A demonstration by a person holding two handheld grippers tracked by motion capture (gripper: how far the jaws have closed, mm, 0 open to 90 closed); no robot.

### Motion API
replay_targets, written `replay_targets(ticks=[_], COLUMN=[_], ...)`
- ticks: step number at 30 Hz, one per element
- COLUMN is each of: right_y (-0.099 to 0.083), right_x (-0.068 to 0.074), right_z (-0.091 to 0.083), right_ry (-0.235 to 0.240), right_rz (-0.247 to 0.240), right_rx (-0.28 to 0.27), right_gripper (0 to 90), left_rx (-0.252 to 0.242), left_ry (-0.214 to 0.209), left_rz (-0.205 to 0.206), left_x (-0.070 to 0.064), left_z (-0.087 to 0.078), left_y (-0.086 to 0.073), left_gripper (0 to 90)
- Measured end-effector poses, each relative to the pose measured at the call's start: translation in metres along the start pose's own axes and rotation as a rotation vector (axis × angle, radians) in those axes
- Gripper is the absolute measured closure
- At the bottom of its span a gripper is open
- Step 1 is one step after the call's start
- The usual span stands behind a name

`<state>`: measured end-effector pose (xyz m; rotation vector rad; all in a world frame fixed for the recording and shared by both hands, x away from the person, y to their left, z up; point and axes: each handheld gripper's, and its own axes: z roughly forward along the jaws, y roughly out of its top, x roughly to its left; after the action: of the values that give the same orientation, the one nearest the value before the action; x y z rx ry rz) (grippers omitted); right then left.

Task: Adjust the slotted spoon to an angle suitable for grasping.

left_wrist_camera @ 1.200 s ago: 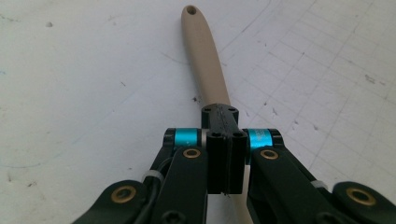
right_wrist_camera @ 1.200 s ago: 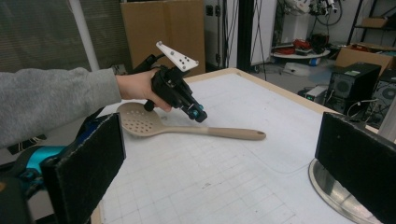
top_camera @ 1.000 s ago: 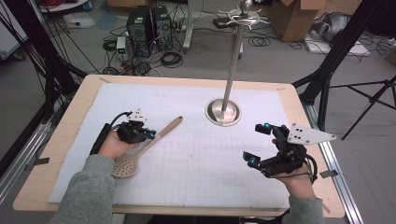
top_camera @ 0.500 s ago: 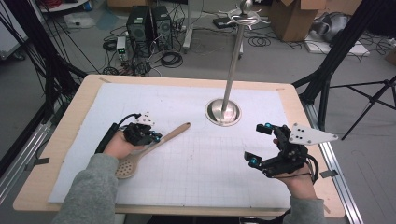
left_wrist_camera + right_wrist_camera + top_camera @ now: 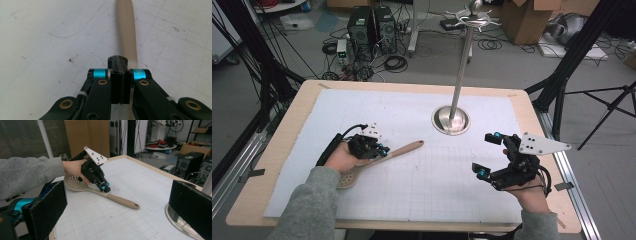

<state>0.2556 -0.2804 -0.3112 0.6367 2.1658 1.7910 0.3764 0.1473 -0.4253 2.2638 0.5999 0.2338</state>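
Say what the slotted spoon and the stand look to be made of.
Spoon: matte tan, one smooth piece with rounded edges and no grain showing; probably silicone or plastic, possibly wood.
Stand: shiny silver pole and round base that mirror the light; looks like polished metal, likely steel.

high view looks down overhead; gripper views sit low, sharing the spoon (image 5: pixel 100 191).

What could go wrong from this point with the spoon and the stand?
The left gripper pinches the slotted spoon on its smooth, narrow handle, so the heavier perforated bowl could swing or slip once lifted. The stand is tall on a small round base; a knock from the long handle might tip it.
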Motion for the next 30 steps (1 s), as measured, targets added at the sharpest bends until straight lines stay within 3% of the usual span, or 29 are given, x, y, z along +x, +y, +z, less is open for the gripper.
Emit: replay_targets(ticks=[7, 11, 15, 20, 22, 24, 26, 28, 30], right_y=[-0.001, -0.001, -0.002, -0.003, -0.004, -0.007, -0.008, -0.008, -0.008], right_x=[-0.001, 0.000, 0.000, 0.001, 0.001, 0.001, -0.001, -0.001, -0.002], right_z=[0.000, 0.002, 0.005, 0.007, 0.007, 0.010, 0.012, 0.013, 0.014], right_ry=[-0.004, -0.003, 0.000, -0.004, -0.010, -0.003, -0.003, -0.002, 0.001], right_rz=[0.004, 0.002, -0.005, 0.000, -0.003, 0.000, -0.007, 0.005, 0.004], right_rx=[0.002, 0.009, 0.019, 0.032, 0.025, 0.035, 0.046, 0.048, 0.045], right_gripper=[0.3, 0.3, 0.3, 0.4, 0.4, 0.3, 0.3, 0.4, 0.3], left_rx=[-0.038, -0.096, -0.121, -0.143, -0.145, -0.189, -0.189, -0.193, -0.203], left_ry=[0.019, 0.032, 0.050, 0.089, 0.086, 0.067, 0.057, 0.032, 0.009], left_rz=[-0.006, 0.010, 0.030, -0.015, -0.028, -0.075, -0.077, -0.074, -0.072], left_x=[-0.003, -0.014, -0.022, -0.027, -0.027, -0.029, -0.029, -0.029, -0.028], left_z=[-0.018, -0.036, -0.045, -0.051, -0.053, -0.059, -0.060, -0.065, -0.065], left_y=[0.003, 0.007, 0.004, -0.006, -0.008, -0.014, -0.016, -0.018, -0.019], left_gripper=[89.6, 86.7, 72.7, 56.2, 48.6, 44.1, 33.1, 30.0, 13.9])
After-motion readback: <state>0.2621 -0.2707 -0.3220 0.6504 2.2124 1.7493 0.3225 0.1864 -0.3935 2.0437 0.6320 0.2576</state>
